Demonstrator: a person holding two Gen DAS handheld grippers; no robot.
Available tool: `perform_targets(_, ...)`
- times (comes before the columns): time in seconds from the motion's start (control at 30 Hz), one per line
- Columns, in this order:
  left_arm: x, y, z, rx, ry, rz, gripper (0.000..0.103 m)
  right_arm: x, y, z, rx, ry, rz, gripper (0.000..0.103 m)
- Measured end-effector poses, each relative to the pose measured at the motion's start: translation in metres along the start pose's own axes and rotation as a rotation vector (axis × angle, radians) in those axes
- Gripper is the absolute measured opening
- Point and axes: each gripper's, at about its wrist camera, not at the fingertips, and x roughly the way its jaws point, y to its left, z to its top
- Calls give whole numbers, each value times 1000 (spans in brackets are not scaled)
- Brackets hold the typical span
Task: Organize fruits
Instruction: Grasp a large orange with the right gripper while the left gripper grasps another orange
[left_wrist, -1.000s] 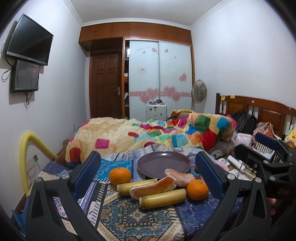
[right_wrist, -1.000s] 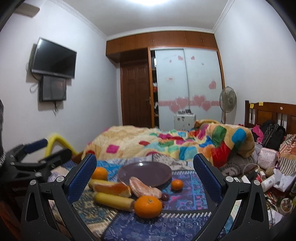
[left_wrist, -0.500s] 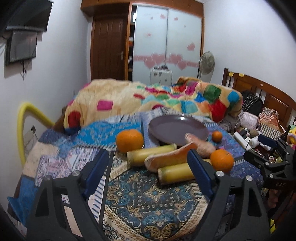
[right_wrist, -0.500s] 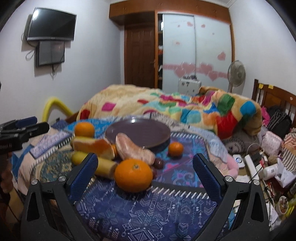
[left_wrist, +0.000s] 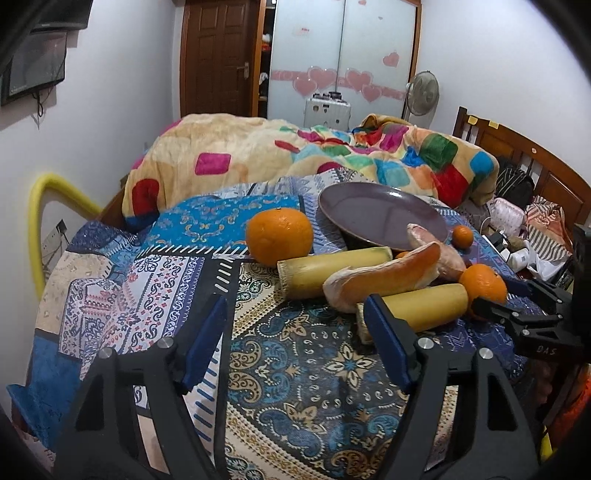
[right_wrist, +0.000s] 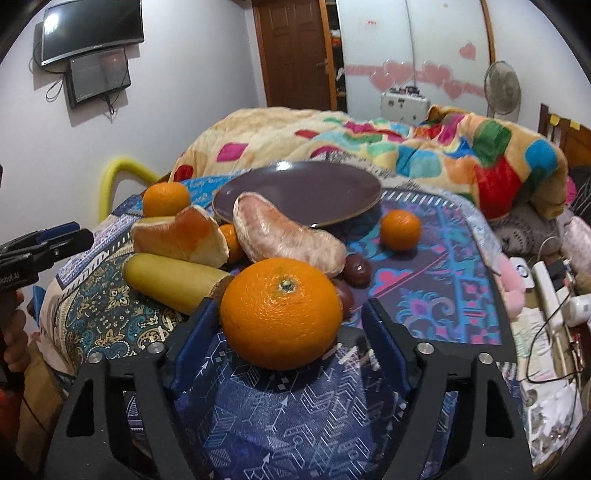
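The big orange (right_wrist: 281, 314) sits on the patterned cloth (right_wrist: 424, 273) at the near edge of the fruit pile, at 6 o'clock from the plate (right_wrist: 332, 184). It lies between the blue pads of the right gripper (right_wrist: 286, 332), whose jaws are closing but do not yet press it. To grip well, I would centre the pads on its widest girth, close evenly, then lift straight toward the plate at 12. A pomelo segment (right_wrist: 288, 236) and dark small fruits (right_wrist: 356, 269) crowd just behind. The left gripper (left_wrist: 295, 343), also closing on nothing, hovers over bare cloth, a yellow stalk (left_wrist: 424, 304) at its 2 o'clock.
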Motion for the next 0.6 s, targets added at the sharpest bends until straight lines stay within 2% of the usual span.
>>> perform_targets(0.03,2,1,2,4,9,-1,76,2,0,-1,-5,15,20,65)
perform_targets(0.33,21,3,22,41,45,0,76,1,1,6,-14,24,36,64)
perform_targets(0.6,51,4,53,67,81,24,76,-18,-6,29,-29,-46,28,64)
